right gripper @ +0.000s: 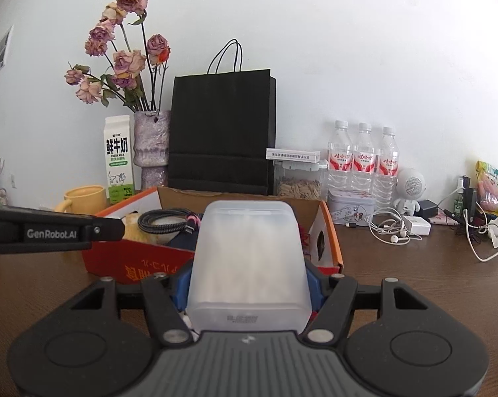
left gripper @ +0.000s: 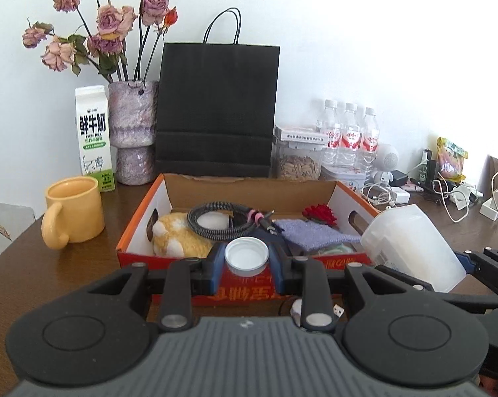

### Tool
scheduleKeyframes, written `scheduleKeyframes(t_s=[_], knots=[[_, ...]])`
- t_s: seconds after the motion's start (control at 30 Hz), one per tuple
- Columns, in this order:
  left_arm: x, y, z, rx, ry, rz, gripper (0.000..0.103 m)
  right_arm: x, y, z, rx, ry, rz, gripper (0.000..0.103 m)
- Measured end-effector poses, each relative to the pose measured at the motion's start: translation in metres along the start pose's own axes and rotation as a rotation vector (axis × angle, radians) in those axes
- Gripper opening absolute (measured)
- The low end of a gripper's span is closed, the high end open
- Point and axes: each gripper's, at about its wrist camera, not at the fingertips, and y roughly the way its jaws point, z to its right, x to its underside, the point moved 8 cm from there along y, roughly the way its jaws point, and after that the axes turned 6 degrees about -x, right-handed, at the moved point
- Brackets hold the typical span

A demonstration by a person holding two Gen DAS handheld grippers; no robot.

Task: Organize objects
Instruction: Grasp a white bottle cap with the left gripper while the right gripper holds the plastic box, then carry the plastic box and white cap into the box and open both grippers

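My left gripper (left gripper: 247, 266) is shut on a white round lid (left gripper: 247, 254), held just in front of the near wall of the orange cardboard box (left gripper: 133, 228). My right gripper (right gripper: 247, 284) is shut on a frosted plastic container (right gripper: 247, 261), which also shows in the left wrist view (left gripper: 411, 244) at the box's right front corner. The box (right gripper: 116, 258) holds a yellow plush toy (left gripper: 177, 236), a coiled braided cable (left gripper: 215, 220), a purple cloth (left gripper: 311, 235) and a red flower (left gripper: 320, 213).
A yellow mug (left gripper: 73, 211), milk carton (left gripper: 93, 139), vase of dried roses (left gripper: 133, 132) and black paper bag (left gripper: 215, 109) stand behind and left of the box. Water bottles (right gripper: 363, 162), a seed jar (right gripper: 298, 178), chargers and earphones (right gripper: 394, 228) lie to the right.
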Motion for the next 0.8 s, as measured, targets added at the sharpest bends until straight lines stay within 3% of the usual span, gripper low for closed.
scheduleKeyframes(t_s=[0.33,0.8], knots=[[-0.047,0.033,-0.004,-0.013,-0.083,0.057,0.029,-0.046,0.05,0.0,0.015,0.006,0.036,0.063],[-0.065,0.099,-0.01,-0.043,-0.097,0.032,0.029,-0.054,0.129,0.025,0.023,0.062,-0.025,0.063]])
